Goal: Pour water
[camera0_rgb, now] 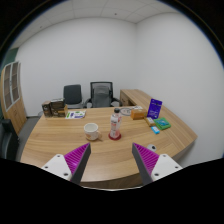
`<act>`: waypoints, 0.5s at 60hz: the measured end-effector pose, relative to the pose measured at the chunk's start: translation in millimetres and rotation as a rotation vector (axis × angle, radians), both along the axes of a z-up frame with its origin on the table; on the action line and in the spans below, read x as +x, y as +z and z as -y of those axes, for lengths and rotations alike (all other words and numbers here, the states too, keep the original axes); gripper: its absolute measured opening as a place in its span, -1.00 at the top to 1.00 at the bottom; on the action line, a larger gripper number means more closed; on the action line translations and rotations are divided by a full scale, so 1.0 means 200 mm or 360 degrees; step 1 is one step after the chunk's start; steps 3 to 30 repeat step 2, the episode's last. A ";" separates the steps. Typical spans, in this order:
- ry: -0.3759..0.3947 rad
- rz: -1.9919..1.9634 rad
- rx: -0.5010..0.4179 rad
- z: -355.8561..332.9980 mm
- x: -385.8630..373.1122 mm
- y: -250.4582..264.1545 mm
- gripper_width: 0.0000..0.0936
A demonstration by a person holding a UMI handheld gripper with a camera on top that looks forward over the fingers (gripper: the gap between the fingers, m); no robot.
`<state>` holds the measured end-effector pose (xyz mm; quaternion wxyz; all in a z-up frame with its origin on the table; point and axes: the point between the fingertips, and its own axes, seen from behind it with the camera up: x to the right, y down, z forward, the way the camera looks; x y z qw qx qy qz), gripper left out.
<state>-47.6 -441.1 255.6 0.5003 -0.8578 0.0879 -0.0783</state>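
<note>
While the gripper hangs above the near edge of the wooden table, its two fingers stand spread wide apart with nothing held between them; the magenta pads face each other across bare tabletop. A small bottle with a red band stands upright on the table, beyond the fingertips and roughly in line with the gap between them, well apart from both. Just to the left of the bottle sits a white cup, close to it but not touching, as far as the view allows. To the right of the bottle, farther off, lie a green item and an upright purple-faced box near the table's right end. Behind the bottle, at the far side of the table, are papers, dark containers and two office chairs. White walls enclose the room.
</note>
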 end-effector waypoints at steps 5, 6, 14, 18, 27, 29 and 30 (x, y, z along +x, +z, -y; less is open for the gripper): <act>0.0003 -0.0007 -0.0001 0.00 0.00 0.00 -0.83; 0.0003 -0.0007 -0.0001 0.00 0.00 0.00 -0.83; 0.0003 -0.0007 -0.0001 0.00 0.00 0.00 -0.83; 0.0003 -0.0007 -0.0001 0.00 0.00 0.00 -0.83; 0.0003 -0.0007 -0.0001 0.00 0.00 0.00 -0.83; 0.0003 -0.0007 -0.0001 0.00 0.00 0.00 -0.83; 0.0003 -0.0007 -0.0001 0.00 0.00 0.00 -0.83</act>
